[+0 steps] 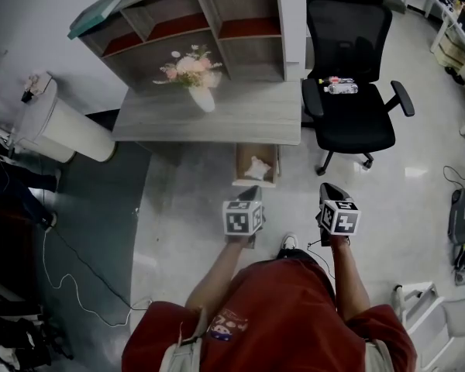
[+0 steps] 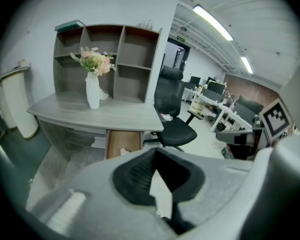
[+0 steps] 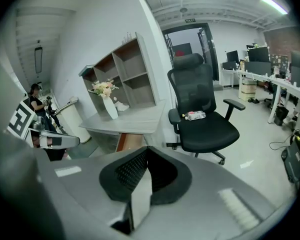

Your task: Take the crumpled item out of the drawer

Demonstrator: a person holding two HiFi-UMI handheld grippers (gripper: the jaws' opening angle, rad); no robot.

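Note:
A white crumpled item (image 1: 256,168) lies in the open wooden drawer (image 1: 239,161) that sticks out under the grey desk (image 1: 240,122). In the left gripper view the drawer (image 2: 121,140) is straight ahead, and a bit of the crumpled item (image 2: 124,151) shows over the jaw housing. My left gripper (image 1: 253,191) hangs in the air just short of the drawer's front, shut and holding nothing (image 2: 155,150). My right gripper (image 1: 328,186) is beside it to the right, over bare floor, also shut and holding nothing (image 3: 146,148). Both are apart from the drawer.
A white vase of flowers (image 1: 195,80) and a cubby shelf (image 1: 194,22) stand on the desk. A black office chair (image 1: 349,91) with a plastic bottle (image 1: 339,87) on its seat stands right of the drawer. A white bin (image 1: 62,130) stands left of it, near floor cables (image 1: 70,277).

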